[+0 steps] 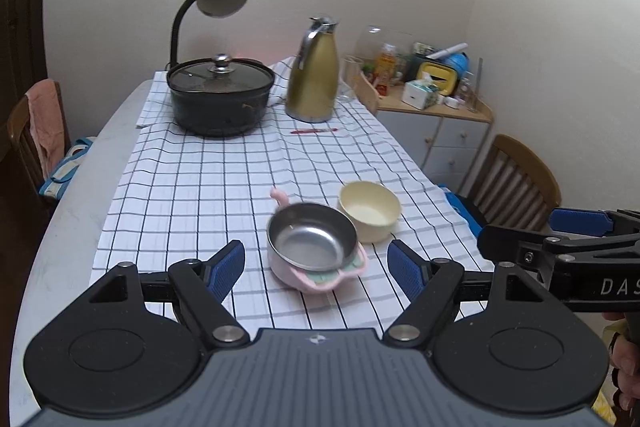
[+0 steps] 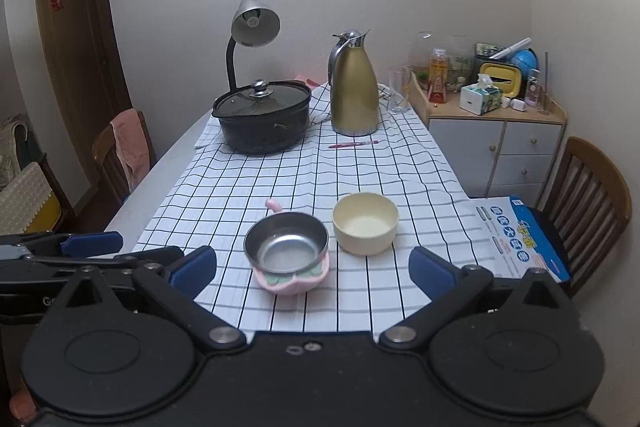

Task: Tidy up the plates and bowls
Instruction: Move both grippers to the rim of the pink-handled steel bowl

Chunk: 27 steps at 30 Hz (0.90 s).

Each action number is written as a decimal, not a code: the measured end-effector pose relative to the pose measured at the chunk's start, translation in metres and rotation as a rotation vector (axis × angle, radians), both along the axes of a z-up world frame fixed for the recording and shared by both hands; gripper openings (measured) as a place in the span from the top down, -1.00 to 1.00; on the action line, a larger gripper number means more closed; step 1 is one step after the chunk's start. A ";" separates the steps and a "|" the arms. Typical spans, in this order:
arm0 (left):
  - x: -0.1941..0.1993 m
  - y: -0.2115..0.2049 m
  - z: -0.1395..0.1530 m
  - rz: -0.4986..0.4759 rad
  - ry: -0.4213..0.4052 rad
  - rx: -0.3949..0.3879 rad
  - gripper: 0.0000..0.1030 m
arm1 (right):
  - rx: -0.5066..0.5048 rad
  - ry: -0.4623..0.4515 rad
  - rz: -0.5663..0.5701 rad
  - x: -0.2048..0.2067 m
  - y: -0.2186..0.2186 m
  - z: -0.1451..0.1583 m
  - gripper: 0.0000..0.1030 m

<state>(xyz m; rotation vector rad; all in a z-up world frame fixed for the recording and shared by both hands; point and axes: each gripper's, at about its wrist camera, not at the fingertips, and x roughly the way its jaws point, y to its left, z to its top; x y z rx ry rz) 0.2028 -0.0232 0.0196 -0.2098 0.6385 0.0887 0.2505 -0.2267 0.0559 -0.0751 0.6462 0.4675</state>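
A steel bowl (image 1: 312, 241) sits tilted on a pink plate (image 1: 316, 277) with a small pink handle, on the checked cloth. A cream bowl (image 1: 370, 211) stands just right of it and behind. My left gripper (image 1: 318, 263) is open, its blue pads on either side of the steel bowl, just short of it. In the right wrist view the steel bowl (image 2: 286, 243), pink plate (image 2: 292, 281) and cream bowl (image 2: 366, 223) lie ahead of my open, empty right gripper (image 2: 314, 269). The right gripper also shows at the left wrist view's right edge (image 1: 560, 239).
A black lidded pot (image 2: 264, 121), a gold thermos jug (image 2: 354, 87), a desk lamp (image 2: 250, 35) and a red pen (image 2: 354, 145) stand at the table's far end. Wooden chairs (image 2: 588, 187) flank the table. A blue-and-white box (image 2: 524, 239) lies at the right table edge.
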 end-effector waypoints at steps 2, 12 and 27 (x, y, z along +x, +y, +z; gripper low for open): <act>0.014 0.004 -0.001 0.017 0.006 0.001 -0.52 | -0.007 -0.001 0.012 0.017 0.004 0.001 -1.00; 0.088 0.020 -0.031 0.112 0.128 -0.012 -0.52 | -0.049 0.102 0.044 0.104 0.030 -0.023 -0.99; 0.155 0.042 -0.098 0.193 0.326 -0.033 -0.52 | -0.058 0.408 0.010 0.191 0.051 -0.110 -0.84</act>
